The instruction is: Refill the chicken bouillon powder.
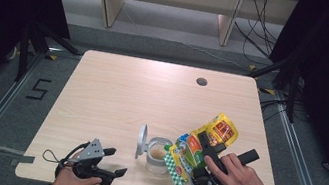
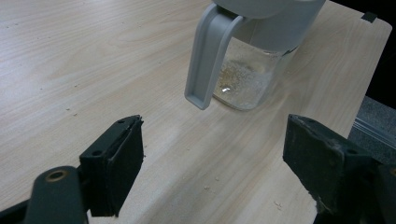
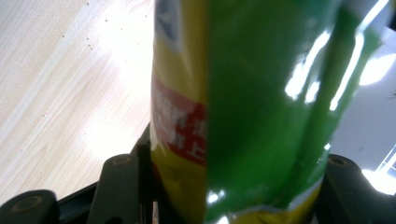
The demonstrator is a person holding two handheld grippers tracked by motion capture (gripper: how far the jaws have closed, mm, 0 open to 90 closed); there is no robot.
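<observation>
Pouring from the green-yellow bag (image 1: 191,154), clamped in the right tool (image 1: 203,152) and tipped over the open glass jar (image 1: 157,155) on the counter (image 1: 117,89); keeping the spout centred, tilting slowly; left tool (image 1: 108,161) wide, idle.

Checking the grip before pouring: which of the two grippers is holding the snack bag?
The right gripper, clamped on the yellow-green snack bag; the left gripper is open, holding nothing.

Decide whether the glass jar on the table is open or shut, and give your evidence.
Open. The jar stands upright with its grey flip lid swung up beside the mouth, and the high view looks straight in at a little pale powder at the bottom.
</observation>
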